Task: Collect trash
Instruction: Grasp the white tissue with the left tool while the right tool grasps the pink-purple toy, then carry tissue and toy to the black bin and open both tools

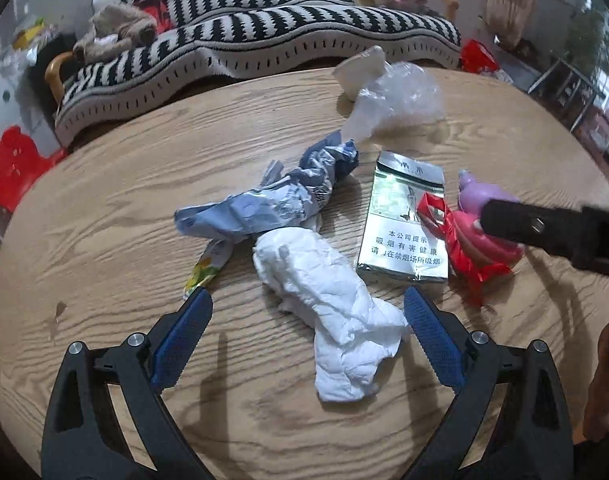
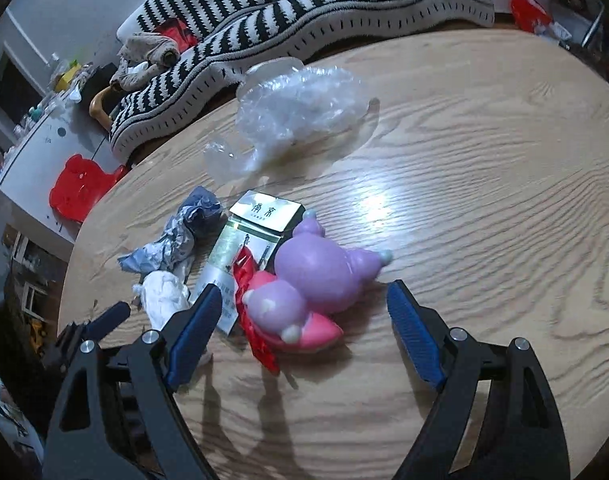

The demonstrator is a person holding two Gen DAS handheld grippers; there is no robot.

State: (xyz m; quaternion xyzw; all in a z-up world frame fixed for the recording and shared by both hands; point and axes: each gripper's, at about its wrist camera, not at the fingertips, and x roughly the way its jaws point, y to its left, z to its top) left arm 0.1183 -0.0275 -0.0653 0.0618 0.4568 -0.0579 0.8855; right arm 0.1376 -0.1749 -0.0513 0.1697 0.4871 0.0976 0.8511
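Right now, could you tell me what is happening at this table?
A person with a handheld gripper in each hand is clearing litter off a round wooden table. The left gripper is open, its fingers either side of a crumpled white tissue. The right gripper is also open, around a purple and pink toy lying on a red wrapper. A cigarette pack, a blue-grey wrapper and clear plastic lie untouched. Nothing is gripped yet.
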